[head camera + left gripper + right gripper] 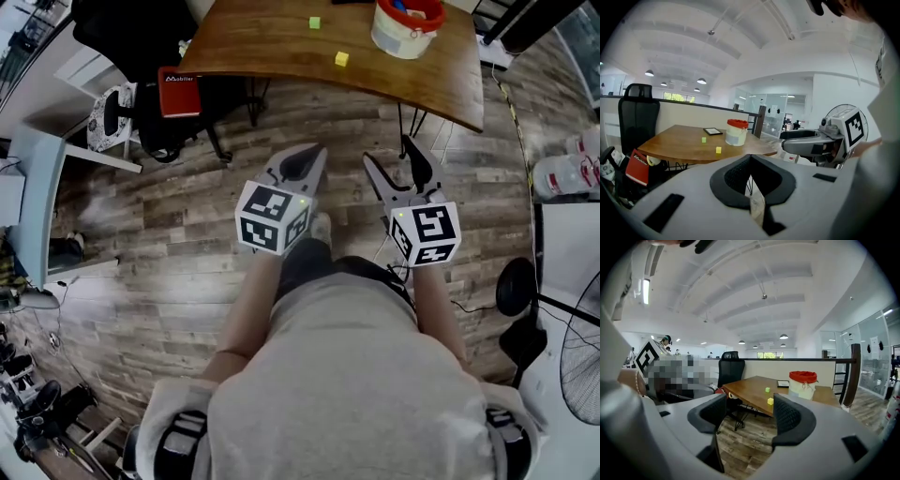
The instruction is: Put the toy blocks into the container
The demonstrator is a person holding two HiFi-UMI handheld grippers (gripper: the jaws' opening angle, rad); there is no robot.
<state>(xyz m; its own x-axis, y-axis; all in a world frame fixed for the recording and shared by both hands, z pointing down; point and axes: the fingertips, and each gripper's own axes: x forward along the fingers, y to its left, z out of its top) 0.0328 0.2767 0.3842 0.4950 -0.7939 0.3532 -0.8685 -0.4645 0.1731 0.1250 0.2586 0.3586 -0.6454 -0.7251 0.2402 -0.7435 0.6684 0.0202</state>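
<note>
A green block point(315, 22) and a yellow block point(341, 59) lie on the wooden table point(262, 42) ahead of me. Right of them stands a white container with a red rim point(406, 26). Both grippers hang over the floor, well short of the table. My left gripper point(307, 161) is shut and holds nothing. My right gripper point(386, 150) is open and empty. The right gripper view shows the yellow block point(770, 401), the green block point(767, 390) and the container point(802, 384) beyond its open jaws. In the left gripper view the container point(737, 132) stands past the blocks.
A black office chair point(150, 37) and a red bag point(178, 91) stand at the table's left end. A tablet point(713, 131) lies on the table behind the blocks. White bottles point(562, 173) and a fan point(577, 361) are at the right.
</note>
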